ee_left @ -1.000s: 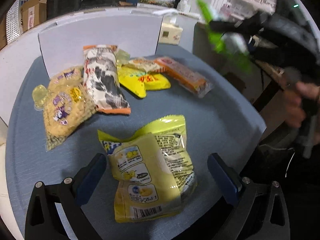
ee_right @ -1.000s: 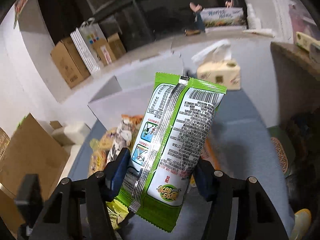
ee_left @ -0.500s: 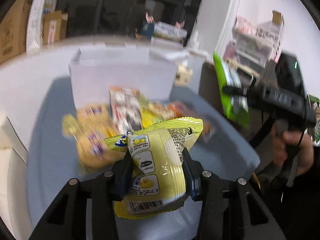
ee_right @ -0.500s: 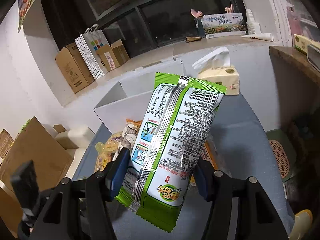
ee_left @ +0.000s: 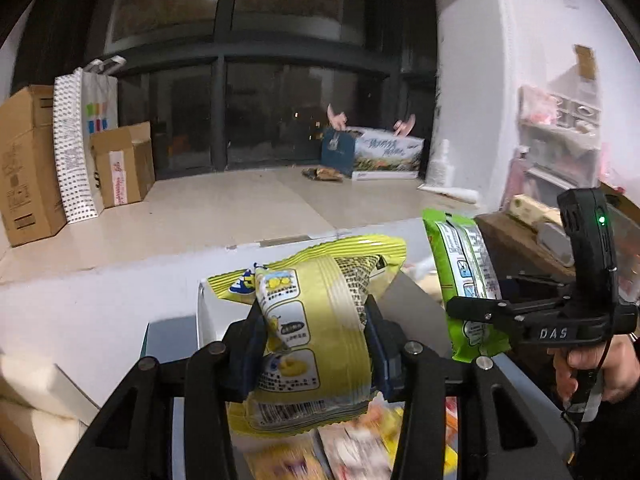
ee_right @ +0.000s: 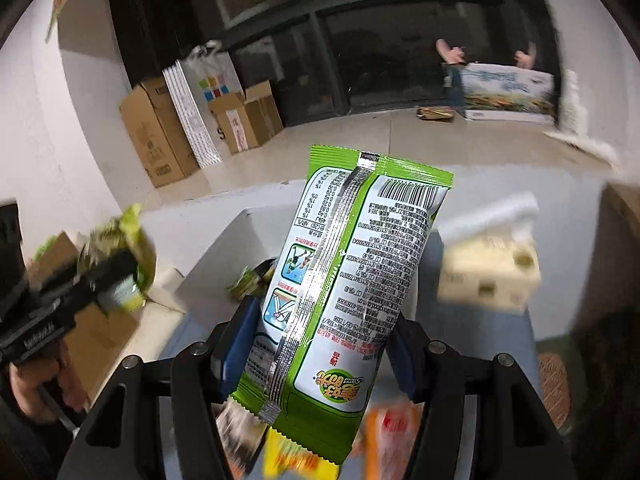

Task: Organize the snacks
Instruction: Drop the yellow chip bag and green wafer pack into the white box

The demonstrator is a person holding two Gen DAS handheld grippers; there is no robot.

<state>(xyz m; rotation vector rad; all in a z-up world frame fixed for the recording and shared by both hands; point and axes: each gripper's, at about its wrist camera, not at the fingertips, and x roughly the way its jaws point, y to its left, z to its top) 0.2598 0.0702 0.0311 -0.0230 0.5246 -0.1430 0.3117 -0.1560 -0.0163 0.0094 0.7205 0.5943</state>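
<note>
Jaws pinch yellow bag [ee_left: 316, 344] — green packet [ee_right: 348, 292]; white box [ee_left: 224, 304] behind.

left wrist — faces window, close | right wrist — same way | shared: white box [ee_left: 412, 304]

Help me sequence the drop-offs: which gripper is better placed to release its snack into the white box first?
Right, probably. The right gripper holds the green packet over the white box; the left gripper's yellow bag sits nearer its edge.

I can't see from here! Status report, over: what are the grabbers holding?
Left gripper shut on yellow snack bag. Right gripper shut on green snack packet. White box ahead, nothing blocking. Over.
</note>
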